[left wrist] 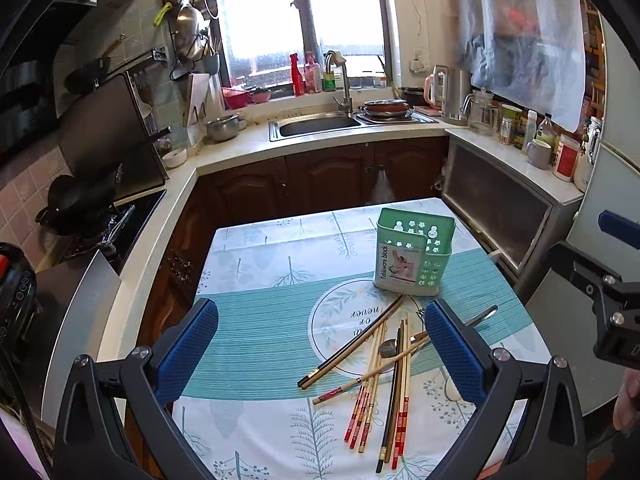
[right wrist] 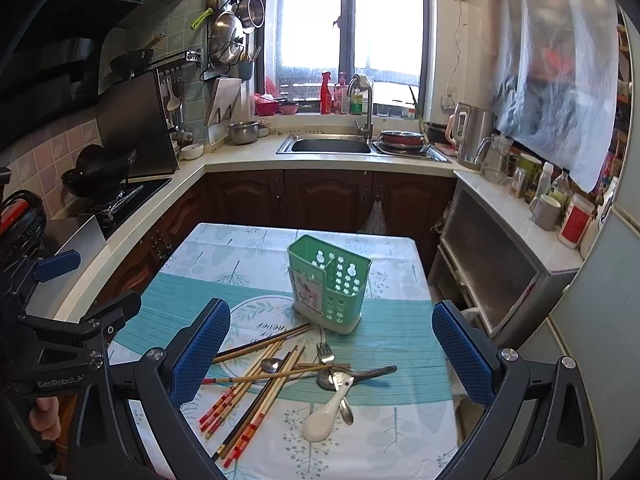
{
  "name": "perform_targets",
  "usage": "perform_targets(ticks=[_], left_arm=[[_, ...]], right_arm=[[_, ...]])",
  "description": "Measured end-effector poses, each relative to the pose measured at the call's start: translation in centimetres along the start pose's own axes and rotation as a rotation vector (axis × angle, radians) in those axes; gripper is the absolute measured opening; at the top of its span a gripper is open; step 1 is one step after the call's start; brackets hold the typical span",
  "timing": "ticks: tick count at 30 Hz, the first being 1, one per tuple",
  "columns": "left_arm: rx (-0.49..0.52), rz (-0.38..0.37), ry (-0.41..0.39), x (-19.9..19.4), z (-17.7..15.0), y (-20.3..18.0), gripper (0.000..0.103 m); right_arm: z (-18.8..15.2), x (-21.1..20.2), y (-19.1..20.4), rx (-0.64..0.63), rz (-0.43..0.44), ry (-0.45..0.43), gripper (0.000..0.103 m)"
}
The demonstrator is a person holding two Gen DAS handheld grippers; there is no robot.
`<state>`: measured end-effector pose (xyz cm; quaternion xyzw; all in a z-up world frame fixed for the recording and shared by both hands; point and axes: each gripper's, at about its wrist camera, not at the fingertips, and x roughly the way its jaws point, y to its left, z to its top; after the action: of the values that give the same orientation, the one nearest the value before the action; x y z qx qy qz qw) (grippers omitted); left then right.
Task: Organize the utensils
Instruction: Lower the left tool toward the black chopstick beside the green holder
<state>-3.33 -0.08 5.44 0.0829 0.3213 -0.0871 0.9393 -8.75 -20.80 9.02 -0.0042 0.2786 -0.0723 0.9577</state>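
Green holder (right wrist: pixel 329 282) stands empty at the table's (right wrist: pixel 400 432) middle, chopsticks (right wrist: pixel 256 384) and spoons (right wrist: pixel 336 392) heaped just nearer. I hold both jaws wide, empty: sorting unstarted; next I lower onto one chopstick.

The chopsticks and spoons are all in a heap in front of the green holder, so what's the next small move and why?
Probably lower the right gripper onto the white spoon. Both grippers are open and hold nothing, the green holder stands upright and looks empty, and that spoon lies on top at the pile's near edge, clear of the crossed chopsticks, so it should lift off without dragging anything else.
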Motion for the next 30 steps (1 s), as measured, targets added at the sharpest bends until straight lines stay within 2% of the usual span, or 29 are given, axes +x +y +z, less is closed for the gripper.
perform_targets(ticks=[4,9,16,22,26,28,29,30], left_arm=[[0.019,-0.03,0.021,1.1,0.2,-0.2,0.102],[0.052,-0.026,0.067,3.4,0.4,-0.8,0.102],[0.098,-0.045,0.176,9.3,0.5,-1.0,0.102],[0.192,-0.128,0.266,15.5,0.0,-1.6,0.098],[0.267,-0.208,0.353,20.0,-0.7,-2.6,0.086],[0.308,-0.234,0.412,22.4,-1.4,-3.3,0.066],[0.318,-0.253,0.448,23.6,-1.8,-3.5,0.061],[0.323,-0.271,0.484,24.8,-2.2,-3.6,0.047]], right_arm=[[0.5,0.2,-0.5,-0.007,-0.004,0.01,0.102],[0.8,1.6,-1.5,0.014,0.012,0.053,0.102],[-0.7,7.1,-2.6,0.063,0.05,0.164,0.102],[-2.5,12.9,-4.2,0.135,0.074,0.276,0.102],[-3.9,17.2,-5.4,0.201,0.095,0.357,0.1],[-4.7,19.1,-5.6,0.219,0.104,0.403,0.091],[-5.0,19.8,-5.6,0.223,0.109,0.422,0.089],[-5.5,20.8,-5.6,0.23,0.12,0.448,0.087]])
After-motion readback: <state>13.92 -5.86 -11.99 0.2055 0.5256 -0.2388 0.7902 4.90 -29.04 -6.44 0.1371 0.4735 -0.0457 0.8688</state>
